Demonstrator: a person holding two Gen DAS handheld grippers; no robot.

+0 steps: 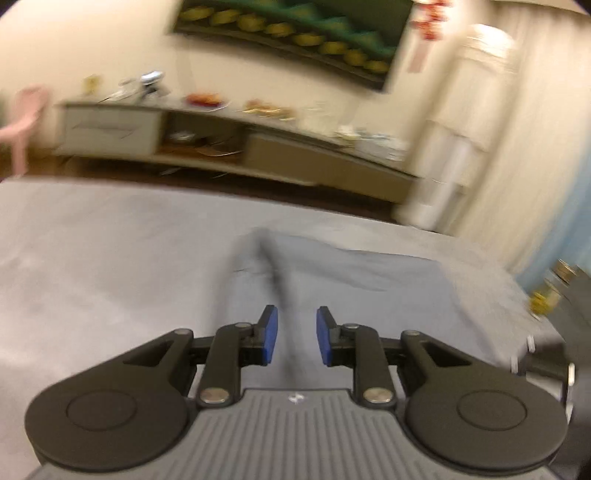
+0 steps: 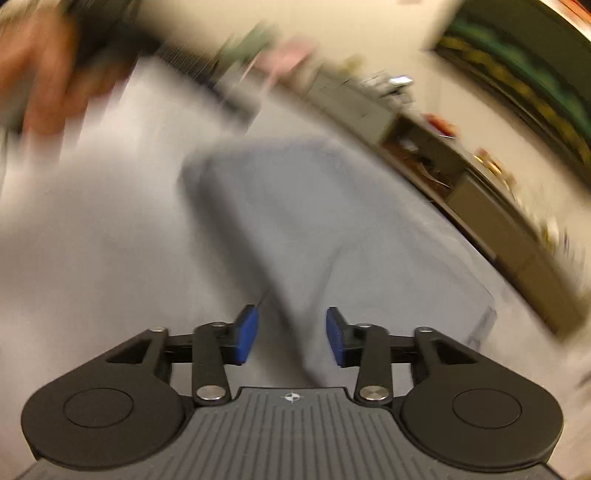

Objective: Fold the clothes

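Both grippers, left [image 1: 292, 336] and right [image 2: 291, 336], hang released with blue pads apart and nothing between them; just beyond, a grey garment [image 2: 306, 221], seemingly folded though blurred, lies flat on the pale sheet [image 1: 92, 258].

Home living room, lived-in and cluttered.

Shown by a long low TV-style cabinet [image 1: 236, 147] with drawers and open shelves along a cream wall, topped with plates of food [image 1: 207, 99] and small odds and ends; a large framed green-and-yellow picture [image 1: 295, 37] hung above; a pink plastic chair [image 1: 22, 122] at one end; a tall white floor-standing unit [image 1: 461, 129] beside pale curtains [image 1: 535, 147]; red hanging decoration [image 1: 428, 22] on the wall.
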